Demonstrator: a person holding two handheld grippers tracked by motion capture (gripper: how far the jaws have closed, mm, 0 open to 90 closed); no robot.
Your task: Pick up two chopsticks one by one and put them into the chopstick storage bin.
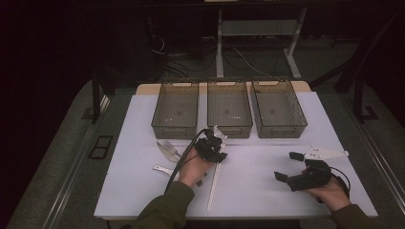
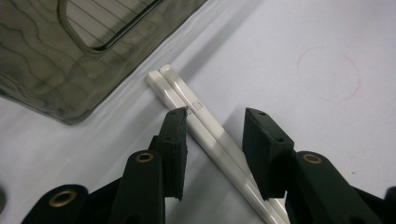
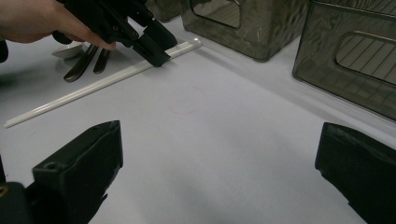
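A pair of long white chopsticks (image 1: 213,183) lies side by side on the white table top, its far end just short of the middle bin. My left gripper (image 1: 212,145) is lowered over that far end. In the left gripper view the chopsticks (image 2: 187,95) run between the jaws of the left gripper (image 2: 217,113). One pad is at their edge and the other stands off with a gap, so it is open. My right gripper (image 1: 288,166) rests at the front right, held in a hand. Its jaws (image 3: 224,135) are wide open over bare table.
Three translucent grey bins (image 1: 175,109) (image 1: 229,109) (image 1: 279,109) stand in a row at the back of the table (image 1: 267,143). A fork and knife (image 1: 169,149) and a white utensil (image 1: 162,169) lie left of my left hand. One bin's corner (image 2: 56,60) is close ahead of the left jaws.
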